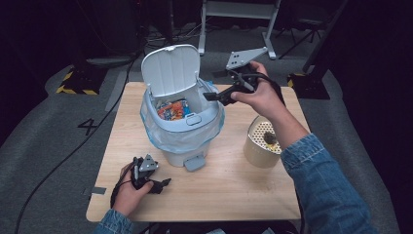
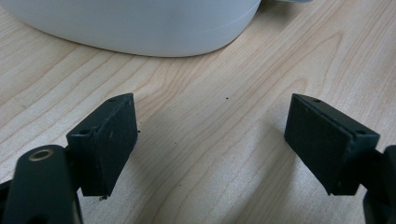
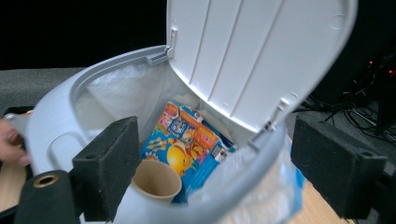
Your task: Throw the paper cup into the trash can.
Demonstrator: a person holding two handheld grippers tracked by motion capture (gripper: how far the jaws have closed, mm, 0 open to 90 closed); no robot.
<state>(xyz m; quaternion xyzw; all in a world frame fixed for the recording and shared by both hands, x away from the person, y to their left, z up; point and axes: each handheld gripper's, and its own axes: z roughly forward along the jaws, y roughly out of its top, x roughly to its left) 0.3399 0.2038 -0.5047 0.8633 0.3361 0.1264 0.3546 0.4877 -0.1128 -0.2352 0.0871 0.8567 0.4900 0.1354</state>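
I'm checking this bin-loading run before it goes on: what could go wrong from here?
1. The lid stands open above the right tool; it might drop on the tool as it pulls away.
2. The paper cup sits high on the snack packets and may stop the lid shutting.
3. The forearm hangs over the beige container and could knock it.

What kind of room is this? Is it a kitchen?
Probably not a kitchen; it looks like a lab or studio. A small wooden table stands on grey carpet, with cables and hazard-striped equipment stands in the dark around it.

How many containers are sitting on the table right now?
2: the white trash bin with its lid up at the table's middle, and the beige perforated container to its right, partly behind the person's forearm.
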